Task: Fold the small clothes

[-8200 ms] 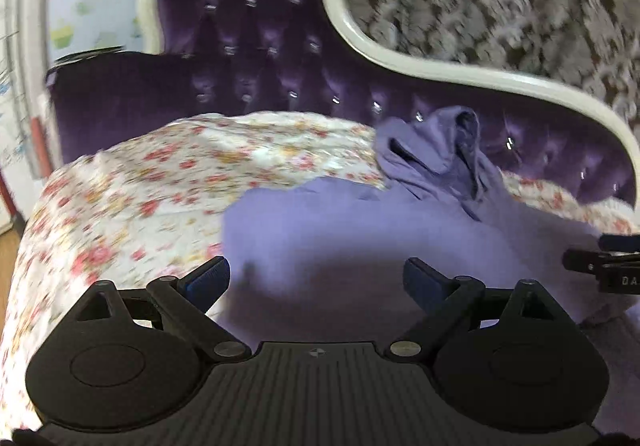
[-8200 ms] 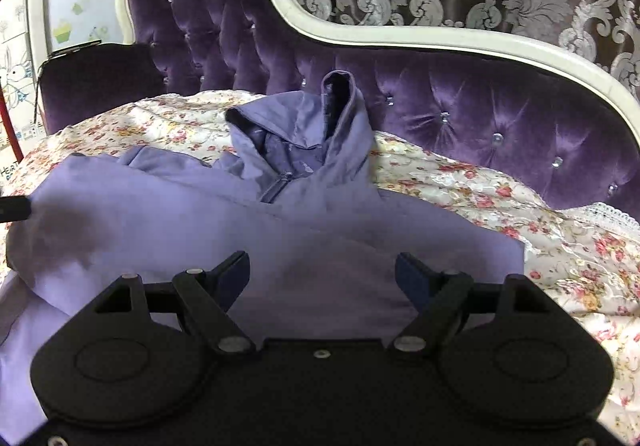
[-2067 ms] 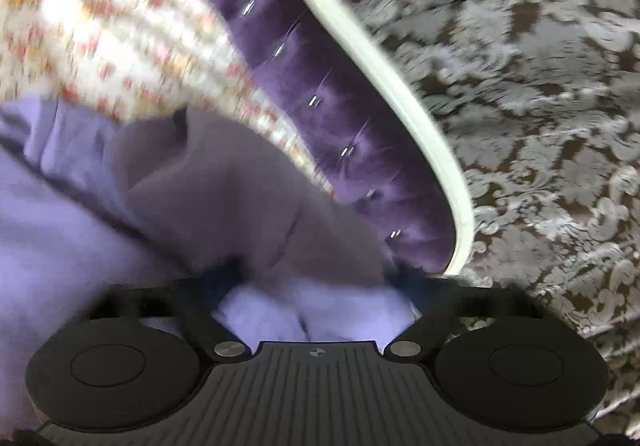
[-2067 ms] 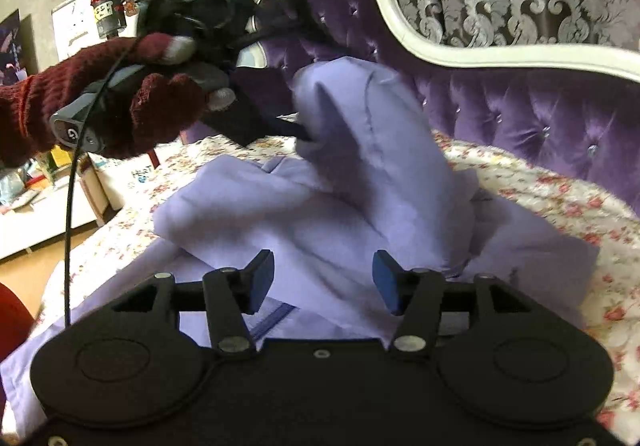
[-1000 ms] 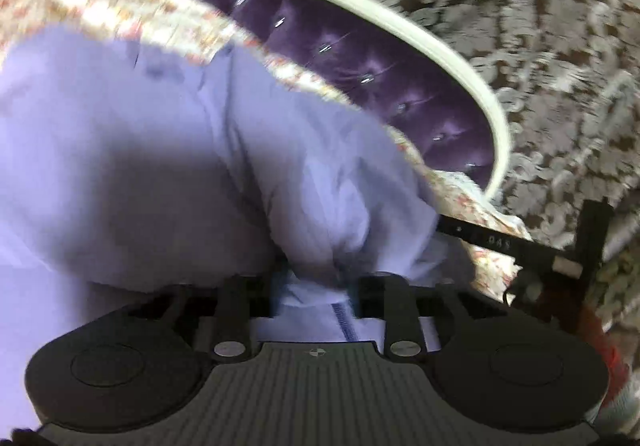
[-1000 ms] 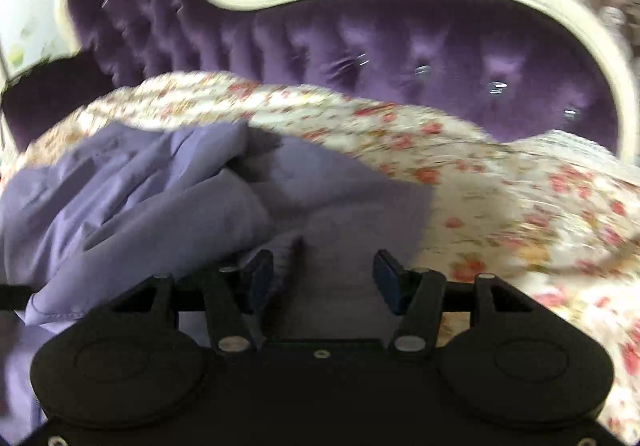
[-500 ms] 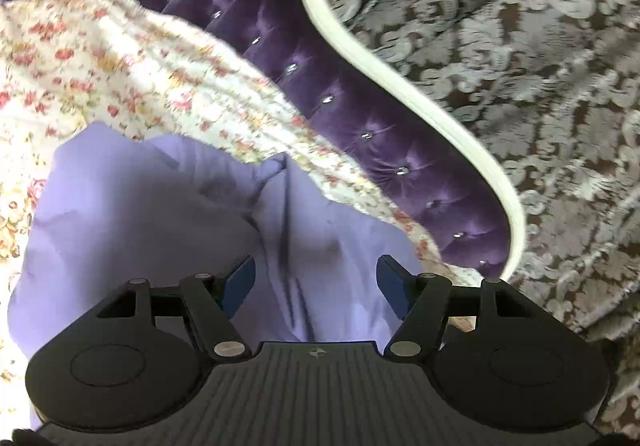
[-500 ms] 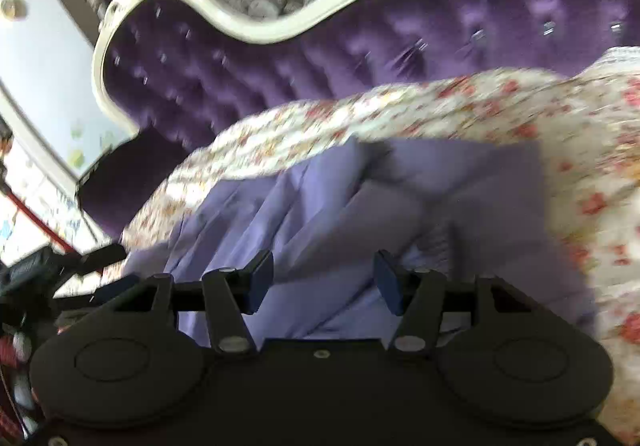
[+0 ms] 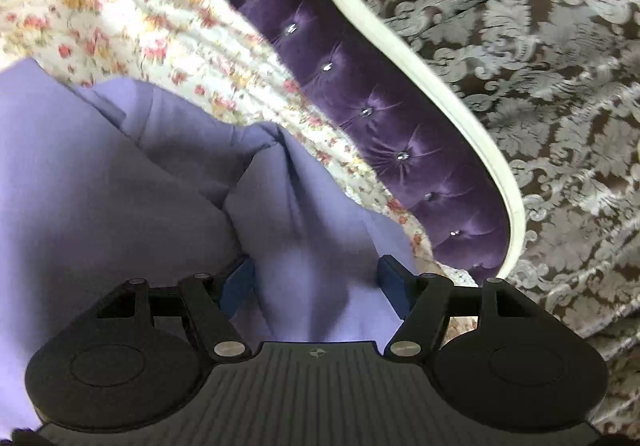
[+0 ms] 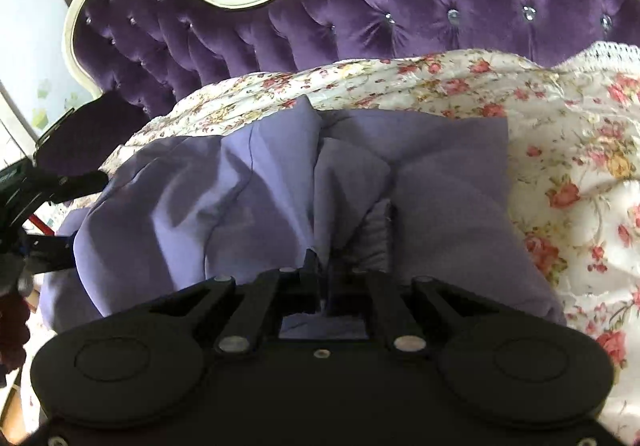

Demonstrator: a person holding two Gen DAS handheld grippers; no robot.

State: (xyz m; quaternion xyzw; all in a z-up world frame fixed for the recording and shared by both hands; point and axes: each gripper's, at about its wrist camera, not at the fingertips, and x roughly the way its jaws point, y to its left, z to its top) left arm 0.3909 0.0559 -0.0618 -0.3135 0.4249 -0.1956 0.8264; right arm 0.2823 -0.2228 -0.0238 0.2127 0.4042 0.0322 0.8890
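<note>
Currently hoodie lies bunched on floral sheet, near purple headboard — folds loose, uneven. Right gripper pinched tight on hoodie ridge at near edge. Left gripper wide, jaws astride raised fold, nothing clamped. Risks, judged: right pinch may hold only top layer — lifting would drag rest into lump; left could close on several layers at once, skewing fold line; thin fabric may slip from pads; sheet might get caught with cloth.
</note>
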